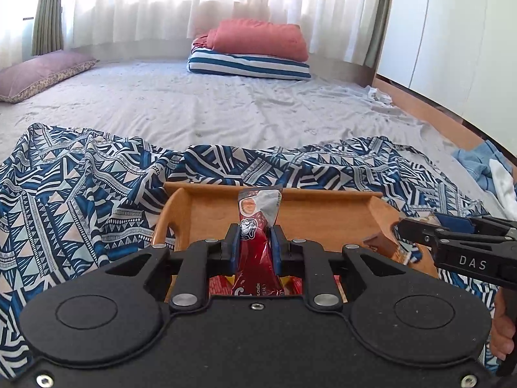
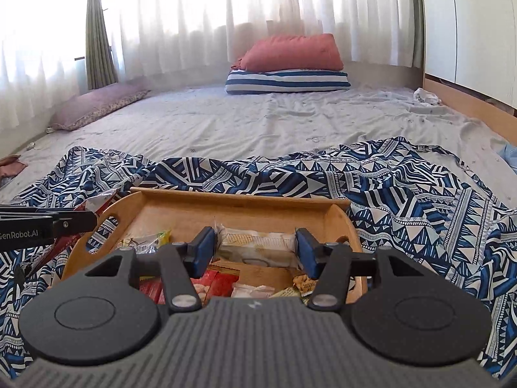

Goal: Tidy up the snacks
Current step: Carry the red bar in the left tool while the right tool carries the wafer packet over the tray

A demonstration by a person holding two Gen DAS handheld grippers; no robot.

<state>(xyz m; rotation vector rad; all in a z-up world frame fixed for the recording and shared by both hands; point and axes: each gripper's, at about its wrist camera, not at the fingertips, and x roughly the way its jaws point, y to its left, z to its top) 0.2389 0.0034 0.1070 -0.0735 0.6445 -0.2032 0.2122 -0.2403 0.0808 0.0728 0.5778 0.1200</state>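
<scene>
A wooden tray sits on a blue patterned cloth on the bed. My left gripper is shut on a red snack packet and holds it upright over the tray's near side. My right gripper is shut on a pale cracker packet, its pads at the packet's two ends, above the tray. Several other snack packets lie in the tray below. The right gripper shows at the tray's right edge in the left wrist view. The left gripper shows at the far left in the right wrist view.
A red cushion on a striped pillow lies at the bed's far end. A purple pillow lies far left. A wooden bed frame and white cupboard run along the right. Blue clothing lies at the right.
</scene>
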